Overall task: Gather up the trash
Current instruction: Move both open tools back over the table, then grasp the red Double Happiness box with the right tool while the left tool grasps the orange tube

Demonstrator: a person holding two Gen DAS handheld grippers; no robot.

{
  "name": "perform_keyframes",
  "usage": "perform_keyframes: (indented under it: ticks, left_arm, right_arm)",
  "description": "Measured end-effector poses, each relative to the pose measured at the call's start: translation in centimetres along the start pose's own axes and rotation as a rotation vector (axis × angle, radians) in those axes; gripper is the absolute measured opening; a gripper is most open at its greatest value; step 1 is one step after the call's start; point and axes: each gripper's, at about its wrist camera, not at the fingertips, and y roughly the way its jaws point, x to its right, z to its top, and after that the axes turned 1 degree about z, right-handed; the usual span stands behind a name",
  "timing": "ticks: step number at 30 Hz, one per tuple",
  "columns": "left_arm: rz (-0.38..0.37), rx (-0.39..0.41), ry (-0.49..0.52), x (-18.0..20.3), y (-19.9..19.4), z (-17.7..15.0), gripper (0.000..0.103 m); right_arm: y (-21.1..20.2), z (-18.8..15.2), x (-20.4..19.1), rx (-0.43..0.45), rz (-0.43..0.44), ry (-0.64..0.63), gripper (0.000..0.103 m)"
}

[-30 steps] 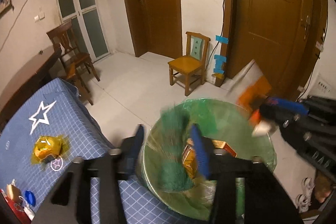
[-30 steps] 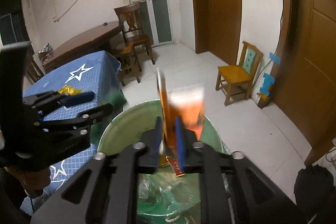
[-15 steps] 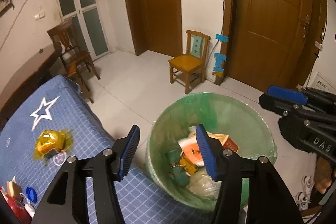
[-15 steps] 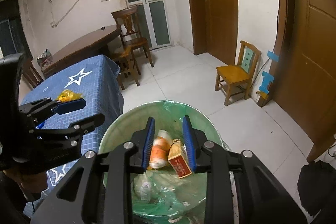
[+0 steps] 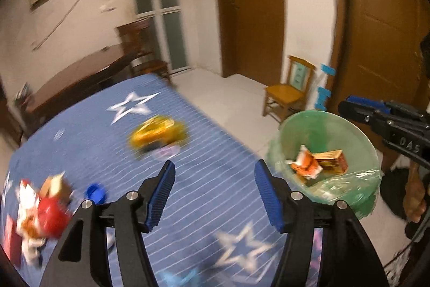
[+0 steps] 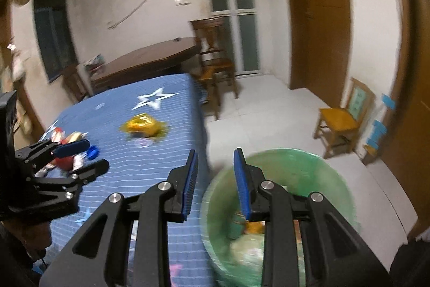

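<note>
A green-lined trash bin stands beside the blue star tablecloth and holds orange wrappers and a box. A yellow wrapper lies mid-table; it also shows in the right wrist view. A pile of red and white trash and a blue cap lie at the left. My left gripper is open and empty above the table. My right gripper is open and empty over the bin's left rim.
A small yellow chair stands by the wooden doors beyond the bin. A dark wooden table and chair stand past the tablecloth. A dark bag lies on the floor at right.
Both grippers let their trash fall into the bin, then swung left toward the table. The left gripper now looks over the tablecloth; the right one has opened wider.
</note>
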Motion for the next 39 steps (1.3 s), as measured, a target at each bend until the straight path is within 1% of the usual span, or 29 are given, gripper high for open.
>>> perform_keyframes:
  ticks: [5, 6, 8, 9, 11, 12, 14, 15, 16, 17, 18, 20, 21, 23, 24, 26, 27, 28, 29, 30, 31, 32, 33, 35, 36, 37, 38, 39]
  left_arm:
    - [0.083, 0.004, -0.130, -7.2, -3.5, -3.2, 0.063]
    - [0.103, 0.004, -0.160, -8.7, -4.3, -3.9, 0.063]
    - [0.150, 0.001, -0.233, -12.1, -6.0, -6.0, 0.064]
    - [0.171, -0.003, -0.274, -13.9, -6.8, -7.1, 0.064]
    - [0.224, -0.009, -0.365, -17.3, -8.6, -9.5, 0.064]
    - [0.247, -0.010, -0.398, -18.6, -9.1, -10.4, 0.064]
    - [0.310, -0.013, -0.484, -21.8, -10.9, -13.3, 0.064]
    - [0.332, -0.016, -0.525, -23.2, -11.6, -14.4, 0.064]
    - [0.350, -0.020, -0.581, -24.8, -12.5, -16.0, 0.064]
    - [0.357, -0.025, -0.616, -25.9, -13.1, -17.0, 0.064]
    - [0.367, -0.029, -0.654, -27.0, -13.8, -18.2, 0.064]
    - [0.392, -0.033, -0.713, -28.8, -15.0, -20.3, 0.064]
    - [0.406, -0.035, -0.736, -29.6, -15.5, -21.2, 0.064]
    - [0.424, -0.040, -0.767, -30.8, -16.0, -22.6, 0.064]
    - [0.424, -0.042, -0.780, -31.1, -16.2, -23.1, 0.064]
    - [0.422, -0.047, -0.798, -32.1, -16.2, -23.8, 0.064]
    - [0.421, -0.047, -0.807, -32.5, -16.3, -24.1, 0.064]
    - [0.415, -0.041, -0.813, -32.8, -16.4, -24.5, 0.064]
    - [0.409, -0.036, -0.816, -33.0, -16.5, -24.9, 0.064]
    - [0.406, -0.033, -0.820, -33.1, -16.6, -25.1, 0.064]
    - [0.402, -0.033, -0.823, -33.2, -16.8, -25.5, 0.064]
    - [0.394, -0.034, -0.829, -33.4, -16.8, -25.8, 0.064]
    - [0.387, -0.034, -0.832, -33.5, -16.7, -26.1, 0.064]
    - [0.379, -0.034, -0.826, -33.2, -16.5, -26.2, 0.064]
    - [0.379, -0.033, -0.820, -33.2, -16.6, -26.4, 0.064]
    - [0.379, -0.034, -0.813, -33.0, -16.8, -26.6, 0.064]
    - [0.378, -0.036, -0.810, -32.9, -17.0, -26.9, 0.064]
    - [0.377, -0.041, -0.811, -32.6, -16.7, -27.1, 0.064]
  right_arm:
    - [2.3, 1.4, -6.7, -0.022, 0.112, -0.102, 0.026]
    - [2.9, 1.8, -8.2, -0.027, 0.143, -0.124, 0.026]
    - [4.5, 3.0, -12.2, -0.055, 0.232, -0.172, 0.026]
    - [5.7, 3.9, -15.0, -0.076, 0.288, -0.206, 0.026]
    - [7.8, 5.5, -19.7, -0.125, 0.366, -0.262, 0.026]
    - [9.8, 6.7, -23.2, -0.170, 0.420, -0.289, 0.026]
    - [13.2, 8.1, -28.6, -0.262, 0.453, -0.323, 0.026]
    - [16.3, 8.9, -32.4, -0.333, 0.450, -0.344, 0.028]
    - [18.3, 9.2, -34.8, -0.377, 0.439, -0.355, 0.030]
    - [20.7, 9.4, -37.4, -0.423, 0.421, -0.370, 0.033]
    - [24.0, 9.4, -40.4, -0.496, 0.398, -0.374, 0.034]
    - [28.6, 8.7, -43.6, -0.606, 0.354, -0.333, 0.034]
    - [30.3, 8.2, -44.9, -0.641, 0.328, -0.328, 0.034]
    - [32.8, 7.7, -47.5, -0.658, 0.261, -0.346, 0.034]
    - [33.9, 7.1, -48.4, -0.684, 0.247, -0.344, 0.035]
    - [35.1, 5.8, -49.3, -0.736, 0.250, -0.330, 0.036]
    - [35.2, 5.2, -49.3, -0.757, 0.246, -0.319, 0.040]
    - [34.2, 4.6, -49.5, -0.749, 0.252, -0.344, 0.042]
    - [33.5, 4.2, -49.4, -0.763, 0.262, -0.359, 0.043]
    - [32.4, 3.5, -49.4, -0.799, 0.301, -0.368, 0.043]
    - [30.7, 2.6, -49.1, -0.848, 0.372, -0.374, 0.043]
    - [28.8, 1.9, -48.8, -0.859, 0.418, -0.392, 0.050]
    - [25.9, 1.0, -48.4, -0.850, 0.451, -0.441, 0.055]
    - [21.8, 0.1, -47.3, -0.830, 0.501, -0.488, 0.055]
    - [18.7, -0.7, -46.1, -0.826, 0.549, -0.515, 0.056]
    - [16.6, -1.3, -45.0, -0.816, 0.569, -0.543, 0.056]
    - [15.3, -1.9, -44.0, -0.802, 0.562, -0.564, 0.056]
    - [13.6, -2.3, -42.6, -0.771, 0.544, -0.591, 0.059]
